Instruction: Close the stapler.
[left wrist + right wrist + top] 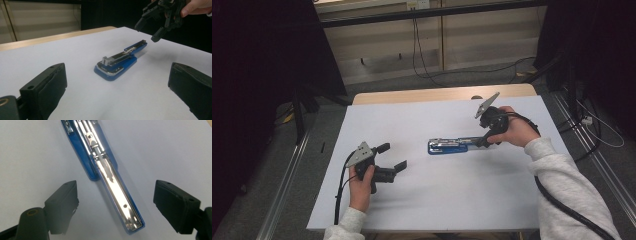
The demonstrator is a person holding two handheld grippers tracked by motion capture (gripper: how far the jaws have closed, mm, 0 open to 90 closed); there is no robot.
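We see the blue stapler (451,146) lying flat near the table (432,200) centre, a bit right of mid, long axis running L-R. It's opened out: the metal staple rail (113,187) is exposed on top w/ the blue base under it.

R gripper (482,142) hangs just over the stapler's right end, tilted down; jaws spread wide, gripping nothing. In the right gripper view the rail tip sits between the two jaws w/ clear gaps on both sides, no contact.

L gripper (393,157) sits well apart from the stapler, toward the front-left of the table, pointing right at it. Jaws also spread, nothing between them. In the left gripper view the stapler (120,61) lies ahead, centred between the jaws, w/ the R gripper (152,30) above its far end.

Table top is plain white.
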